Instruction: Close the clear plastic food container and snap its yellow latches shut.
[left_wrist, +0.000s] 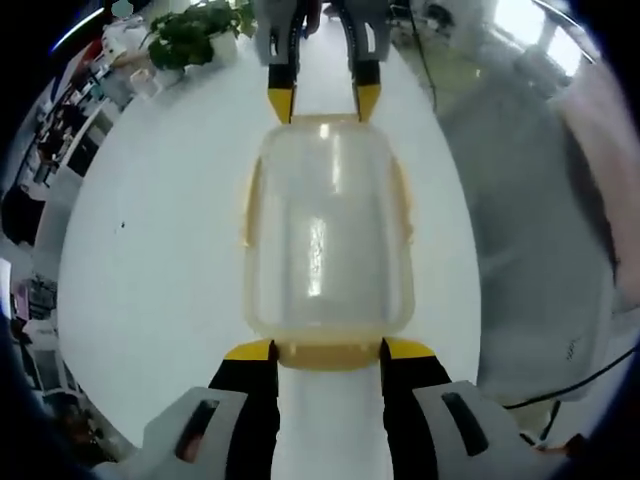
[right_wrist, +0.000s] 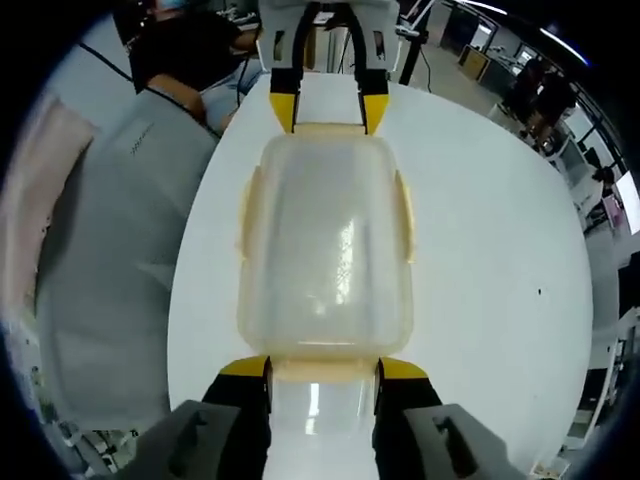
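The clear plastic container (left_wrist: 325, 230) (right_wrist: 325, 240) lies on a white round table (left_wrist: 160, 260) (right_wrist: 490, 260) with its lid on. Thin yellow latches run along its long sides (left_wrist: 247, 215) (right_wrist: 243, 225); whether they are snapped down is unclear. My left gripper (left_wrist: 328, 352) (right_wrist: 328, 108) stands open at one short end, its yellow-tipped jaws flanking the yellow end latch (left_wrist: 328, 356). At the opposite short end my right gripper (right_wrist: 324, 368) (left_wrist: 325, 102) is open as well, with that end's latch (right_wrist: 322, 370) between its tips.
A person in a grey garment (left_wrist: 540, 250) (right_wrist: 110, 260) stands close against the table edge beside the container. A potted plant (left_wrist: 190, 35) sits at the table's far side behind the right gripper. A black cable (left_wrist: 570, 385) hangs past the rim.
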